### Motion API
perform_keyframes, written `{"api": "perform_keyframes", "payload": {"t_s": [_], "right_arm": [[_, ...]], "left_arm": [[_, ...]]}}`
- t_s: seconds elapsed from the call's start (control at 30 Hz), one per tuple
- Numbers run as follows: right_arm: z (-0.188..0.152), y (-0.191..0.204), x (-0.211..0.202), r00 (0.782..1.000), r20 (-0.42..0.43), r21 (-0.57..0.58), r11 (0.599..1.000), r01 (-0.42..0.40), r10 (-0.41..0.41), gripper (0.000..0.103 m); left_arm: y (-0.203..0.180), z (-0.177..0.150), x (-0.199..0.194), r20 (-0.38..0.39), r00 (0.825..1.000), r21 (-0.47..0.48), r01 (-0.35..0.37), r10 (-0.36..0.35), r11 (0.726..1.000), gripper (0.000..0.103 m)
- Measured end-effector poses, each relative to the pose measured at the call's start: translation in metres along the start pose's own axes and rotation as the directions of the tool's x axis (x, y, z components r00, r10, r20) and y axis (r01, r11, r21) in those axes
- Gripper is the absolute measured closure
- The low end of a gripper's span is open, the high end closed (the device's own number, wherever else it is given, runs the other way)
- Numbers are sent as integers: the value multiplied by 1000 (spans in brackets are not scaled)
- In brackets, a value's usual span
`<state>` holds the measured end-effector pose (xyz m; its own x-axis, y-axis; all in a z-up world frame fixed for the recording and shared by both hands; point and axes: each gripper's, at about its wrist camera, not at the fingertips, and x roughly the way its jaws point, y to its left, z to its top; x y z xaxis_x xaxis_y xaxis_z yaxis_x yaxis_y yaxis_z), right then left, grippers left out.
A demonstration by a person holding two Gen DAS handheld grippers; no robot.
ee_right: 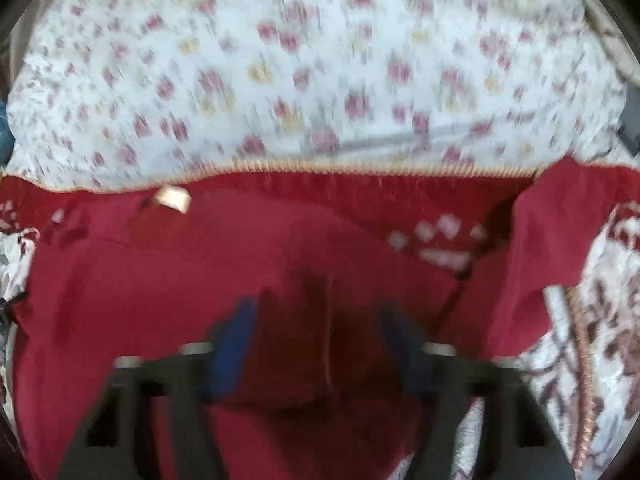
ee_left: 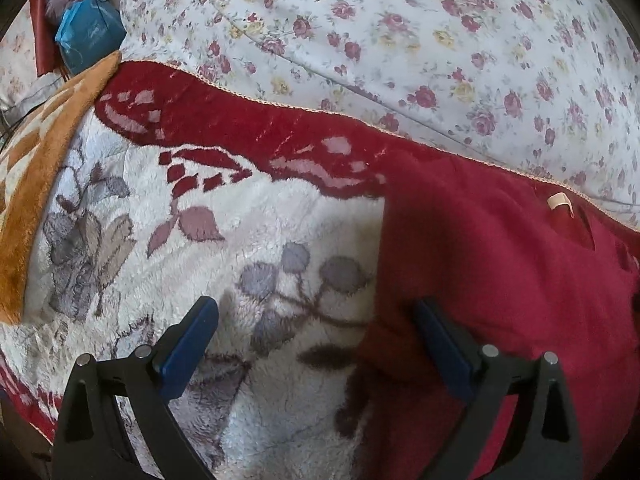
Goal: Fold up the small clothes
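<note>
A dark red fleece garment [ee_left: 500,280] lies spread on a fluffy white-and-red blanket [ee_left: 248,216], with a cream neck label [ee_left: 558,201] near its far edge. My left gripper [ee_left: 316,348] hangs open over the garment's left edge. One blue pad [ee_left: 440,354] is over the red cloth and the other over the blanket. The right wrist view is blurred. There the garment [ee_right: 160,300] fills the middle, and my right gripper [ee_right: 320,340] is closed on a raised dark fold of it. A loose flap [ee_right: 540,260] stands up at the right.
A white sheet with red roses [ee_left: 400,40] covers the bed beyond the blanket. An orange plush blanket [ee_left: 40,184] lies at the far left. A blue bag [ee_left: 88,36] and a dark red item sit at the top left corner.
</note>
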<state>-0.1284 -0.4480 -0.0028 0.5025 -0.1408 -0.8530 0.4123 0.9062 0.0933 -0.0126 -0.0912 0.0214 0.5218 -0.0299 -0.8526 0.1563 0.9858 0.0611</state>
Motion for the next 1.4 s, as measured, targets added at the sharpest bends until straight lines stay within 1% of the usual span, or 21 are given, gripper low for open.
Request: {"api": "perform_keyframes", "payload": {"t_s": [0.03, 0.07, 0.13, 0.23, 0.3, 0.33, 0.37, 0.4, 0.47, 0.53, 0.57, 0.6, 0.73, 0.8, 0.9, 0.97, 1.03, 1.1, 1.2, 1.27, 1.4], "right_arm": [[0, -1, -7, 1000, 30, 13, 1000, -1, 1, 83], [1, 0, -13, 999, 46, 8, 1000, 1, -1, 97], [2, 0, -25, 996, 89, 13, 1000, 9, -10, 97], [3, 1, -15, 995, 54, -5, 996, 90, -89, 97], [0, -5, -12, 997, 34, 34, 997, 71, -72, 96], [-1, -9, -17, 998, 37, 69, 996, 54, -57, 95], [-3, -12, -23, 999, 35, 99, 994, 38, -41, 86], [-6, -14, -30, 999, 36, 118, 993, 19, -23, 69], [-12, -8, -50, 998, 56, 100, 995, 5, -11, 55], [-21, 0, -72, 996, 86, 47, 999, 22, -26, 52], [-26, 3, -81, 995, 96, 26, 999, 30, -32, 48], [-32, 6, -93, 994, 102, 12, 999, 32, -33, 45], [-51, 9, -128, 994, 107, 14, 1000, -1, 0, 45], [-57, 11, -145, 993, 120, 18, 1000, 2, -4, 41], [-62, 8, -174, 988, 151, 20, 999, 36, -39, 32], [-59, 0, -194, 980, 181, 40, 996, 77, -83, 31], [-54, -15, -210, 973, 204, 86, 992, 93, -109, 27], [-49, -32, -217, 969, 213, 132, 987, 96, -123, 19], [-44, -62, -218, 964, 207, 202, 972, 122, -164, 16], [-40, -84, -206, 971, 185, 253, 962, 99, -149, 16], [-35, -113, -168, 986, 130, 343, 938, 51, -101, 16]], "left_arm": [[0, 0, 0, -1, 1000, -2, 1, -1, 1000, 5], [1, 0, 0, -3, 1000, -5, 4, -4, 1000, 4], [1, 1, 1, -5, 1000, -6, 4, -4, 1000, 3], [0, 2, 3, -11, 1000, -8, 4, -4, 1000, 2], [2, 2, 3, -12, 1000, -9, 8, -8, 1000, 2], [3, 2, 2, -13, 1000, -9, 9, -9, 1000, 2], [2, 2, 2, -13, 1000, -9, 8, -8, 1000, 2], [4, 2, 1, -12, 1000, -10, 9, -9, 1000, 2], [4, 2, -3, -7, 1000, -10, 9, -9, 1000, 2], [4, 3, -9, 14, 1000, -9, 5, -5, 1000, 2], [5, 3, -13, 24, 1000, -11, 9, -9, 1000, 2], [4, 3, -19, 38, 999, -15, 23, -23, 1000, 2], [5, 2, -41, 89, 992, -33, 87, -84, 996, 2], [4, -1, -53, 114, 986, -29, 125, -121, 992, 2], [1, -5, -67, 131, 977, -5, 171, -169, 985, 2], [-4, -8, -74, 140, 973, 23, 181, -182, 983, 2], [-10, -10, -78, 142, 972, 52, 182, -187, 982, 2], [-18, -13, -83, 149, 969, 89, 188, -200, 978, 2], [-28, -16, -86, 164, 967, 139, 172, -194, 975, 2], [-33, -18, -83, 163, 970, 157, 155, -181, 975, 2], [-33, -18, -73, 131, 974, 138, 165, -183, 977, 2]]}}
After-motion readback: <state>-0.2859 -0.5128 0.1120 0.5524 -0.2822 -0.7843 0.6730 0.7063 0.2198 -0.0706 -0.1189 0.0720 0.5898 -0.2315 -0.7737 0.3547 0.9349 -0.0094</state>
